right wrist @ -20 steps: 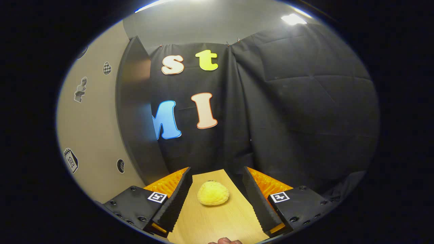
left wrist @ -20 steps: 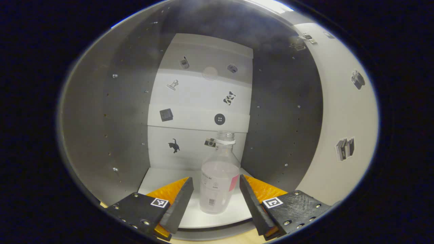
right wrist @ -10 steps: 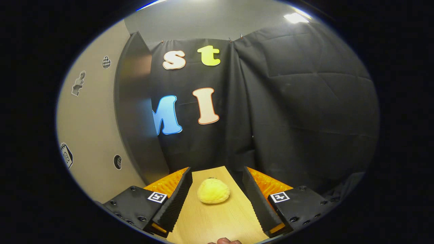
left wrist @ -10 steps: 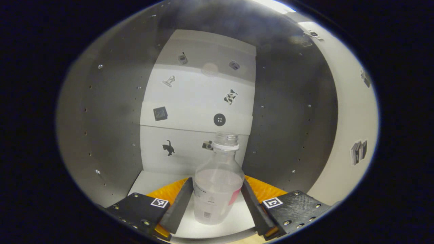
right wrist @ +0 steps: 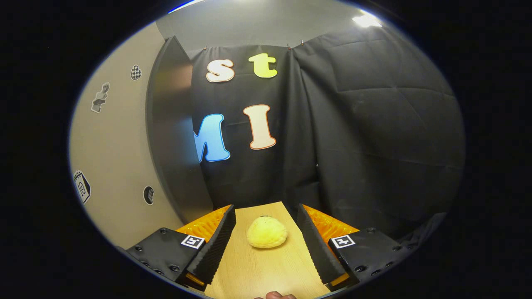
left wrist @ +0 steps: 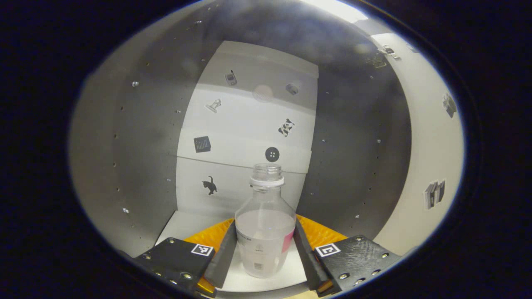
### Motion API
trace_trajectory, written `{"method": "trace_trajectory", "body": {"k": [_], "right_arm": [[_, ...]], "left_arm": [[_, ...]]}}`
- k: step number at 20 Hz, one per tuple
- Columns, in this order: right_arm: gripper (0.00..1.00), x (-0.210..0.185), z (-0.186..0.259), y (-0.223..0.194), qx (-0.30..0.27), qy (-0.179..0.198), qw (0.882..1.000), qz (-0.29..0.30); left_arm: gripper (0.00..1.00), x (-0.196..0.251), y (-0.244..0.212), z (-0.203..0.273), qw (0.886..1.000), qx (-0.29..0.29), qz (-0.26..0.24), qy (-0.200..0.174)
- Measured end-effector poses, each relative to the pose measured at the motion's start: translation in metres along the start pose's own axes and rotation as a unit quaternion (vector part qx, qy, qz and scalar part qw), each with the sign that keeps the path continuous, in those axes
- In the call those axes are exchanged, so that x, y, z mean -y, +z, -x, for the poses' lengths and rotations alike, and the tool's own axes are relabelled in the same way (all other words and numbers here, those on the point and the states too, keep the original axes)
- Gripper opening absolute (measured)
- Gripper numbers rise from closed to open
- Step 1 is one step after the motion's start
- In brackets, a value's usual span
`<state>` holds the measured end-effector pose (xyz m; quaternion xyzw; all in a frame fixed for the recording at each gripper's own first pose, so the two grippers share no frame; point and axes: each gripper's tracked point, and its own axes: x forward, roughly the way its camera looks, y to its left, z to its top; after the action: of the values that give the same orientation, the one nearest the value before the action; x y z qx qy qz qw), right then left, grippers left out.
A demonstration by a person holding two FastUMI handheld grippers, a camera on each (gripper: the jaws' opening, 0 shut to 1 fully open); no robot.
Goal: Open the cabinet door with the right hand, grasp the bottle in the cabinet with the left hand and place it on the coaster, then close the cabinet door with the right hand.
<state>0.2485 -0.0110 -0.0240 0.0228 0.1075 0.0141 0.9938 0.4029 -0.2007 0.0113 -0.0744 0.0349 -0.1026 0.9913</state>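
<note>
1. My left gripper (left wrist: 265,256) has both fingers pressed against the clear bottle (left wrist: 266,236), which stands upright on the cabinet's white floor (left wrist: 183,224).
2. My right gripper (right wrist: 266,241) is spread wide over the wooden table (right wrist: 257,274), around a yellow plush (right wrist: 266,232) without touching it.
3. Beyond, the cabinet door (right wrist: 172,137) stands open.

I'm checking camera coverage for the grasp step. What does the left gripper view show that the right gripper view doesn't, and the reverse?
Left gripper view: inside the cabinet, the left gripper closed against both sides of the uncapped bottle. Right gripper view: the open right gripper over a wooden table, a yellow lump ahead, black cloth behind. Both: what looks like the open, stickered cabinet door.
</note>
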Motion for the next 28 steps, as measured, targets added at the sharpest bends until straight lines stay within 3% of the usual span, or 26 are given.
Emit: {"method": "trace_trajectory", "body": {"k": [5,7,8,11,15,17,21,22,24,25,28], "right_arm": [[0.95,-0.010,0.009,0.001,0.003,0.010,1.000,-0.004],[0.95,-0.017,0.018,0.001,0.007,0.013,1.000,-0.005],[0.95,-0.021,0.025,0.003,0.012,0.016,1.000,-0.006],[0.95,-0.024,0.045,0.003,0.022,0.014,1.000,-0.002],[0.92,-0.024,0.081,0.002,0.031,0.008,0.999,-0.012],[0.95,-0.022,0.100,-0.001,0.033,0.003,0.999,-0.014],[0.91,-0.025,0.133,-0.010,0.028,0.002,0.999,-0.021],[0.94,-0.028,0.141,-0.011,0.028,0.004,0.999,-0.019],[0.91,-0.030,0.158,-0.017,0.030,0.001,0.999,-0.011],[0.95,-0.030,0.165,-0.018,0.031,-0.002,0.999,-0.008],[0.92,-0.037,0.177,-0.020,0.032,0.001,0.999,-0.015]], "left_arm": [[0.76,0.001,0.017,0.043,1.000,0.012,-0.022,-0.006],[0.71,0.000,0.026,0.067,0.999,0.019,-0.030,-0.010],[0.76,-0.001,0.030,0.081,0.999,0.023,-0.037,-0.012],[0.71,-0.006,0.039,0.128,0.998,0.026,-0.062,-0.009],[0.71,-0.015,0.045,0.187,0.996,0.029,-0.080,-0.003],[0.71,-0.020,0.045,0.219,0.996,0.032,-0.086,0.002],[0.71,-0.033,0.026,0.279,0.995,0.030,-0.091,0.018],[0.76,-0.037,0.018,0.294,0.995,0.031,-0.093,0.024],[0.71,-0.044,-0.004,0.320,0.995,0.027,-0.093,0.031],[0.71,-0.047,-0.017,0.330,0.995,0.022,-0.092,0.035],[0.74,-0.059,-0.056,0.351,0.995,0.002,-0.088,0.048]]}}
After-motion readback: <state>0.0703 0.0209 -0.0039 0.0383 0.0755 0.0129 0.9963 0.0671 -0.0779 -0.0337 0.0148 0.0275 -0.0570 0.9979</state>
